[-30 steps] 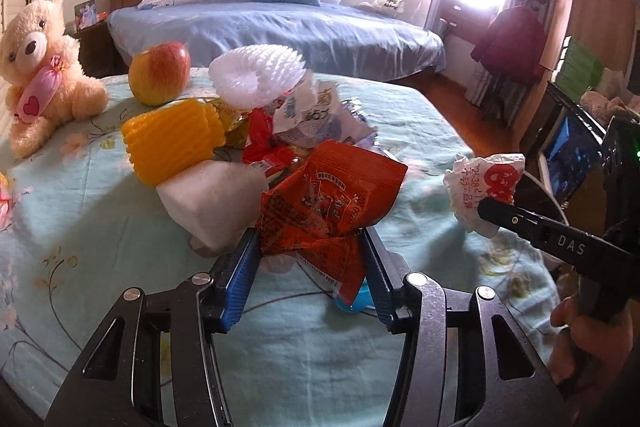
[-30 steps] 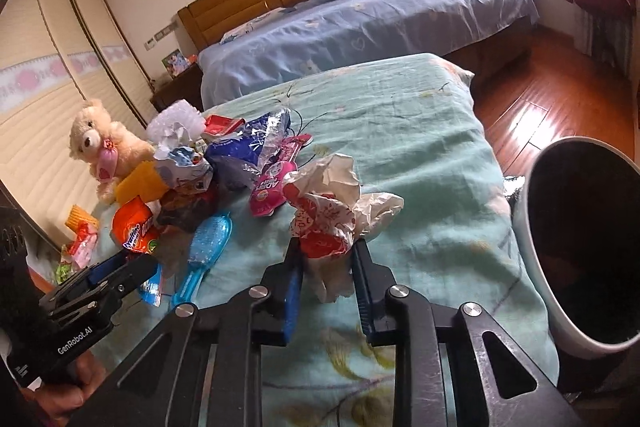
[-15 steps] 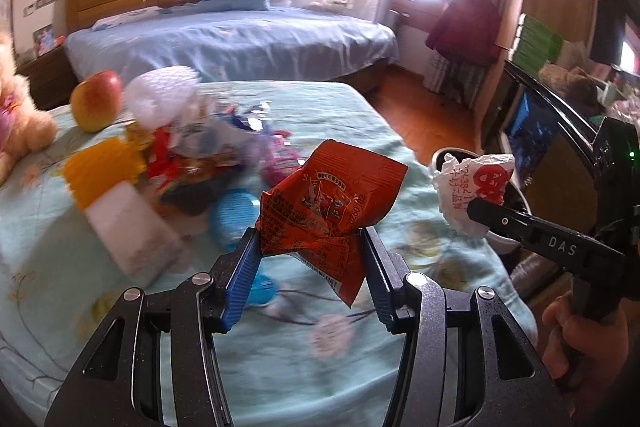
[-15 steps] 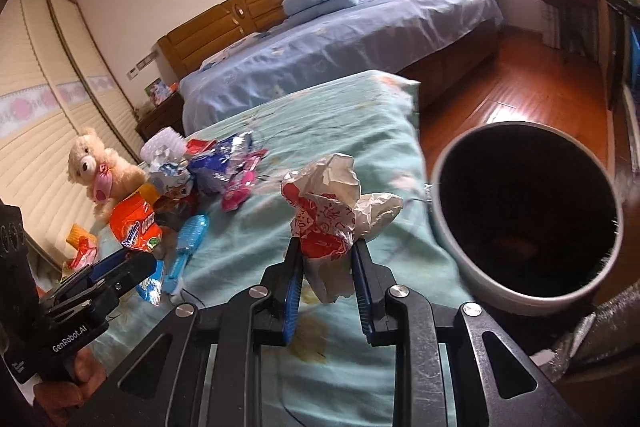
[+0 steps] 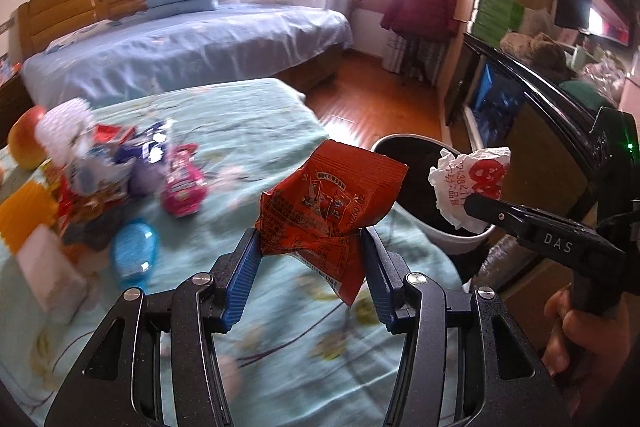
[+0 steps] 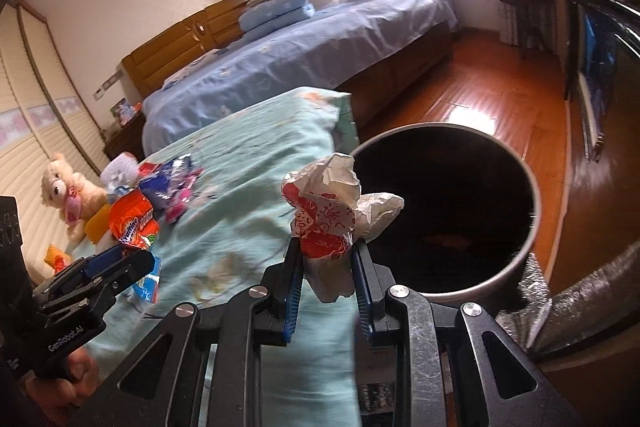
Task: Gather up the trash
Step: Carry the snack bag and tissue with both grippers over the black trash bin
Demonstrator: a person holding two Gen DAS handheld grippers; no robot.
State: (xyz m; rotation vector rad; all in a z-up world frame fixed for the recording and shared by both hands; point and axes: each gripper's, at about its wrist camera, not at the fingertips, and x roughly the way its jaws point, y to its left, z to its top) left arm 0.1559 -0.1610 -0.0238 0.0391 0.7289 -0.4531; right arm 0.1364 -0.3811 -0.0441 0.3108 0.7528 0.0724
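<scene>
Holding a crinkled orange-red foil snack packet (image 5: 332,203) between its blue pads, the left tongs (image 5: 310,245) are clamped on it from both sides, with the packet up in the air over the edge of the table covered in a light teal floral cloth (image 5: 256,131). The right tongs (image 6: 326,259) are pinched tight on a crumpled white paper wrapper with red print (image 6: 328,211), and from the right wrist camera that wad sits right at the near rim of the round white trash bin with a dark inside (image 6: 532,211), which stands on the wooden floor just beside the table. In the left wrist view you can see the same wrapper (image 5: 470,183) hanging in front of the bin's opening, and the bin (image 5: 460,241) is just past the orange packet. The rest of the trash is still heaped on the far left of the table: a pink shiny wrapper (image 5: 182,183), a blue and white crinkled packet (image 5: 146,149), and a white foam fruit net (image 5: 62,129). Near that heap are a red and yellow apple (image 5: 24,143), a light blue plastic hairbrush (image 5: 132,253) and a cream teddy bear with a pink bow (image 6: 66,191). Things on the left look blurry, so I can't make out the smaller bits.
</scene>
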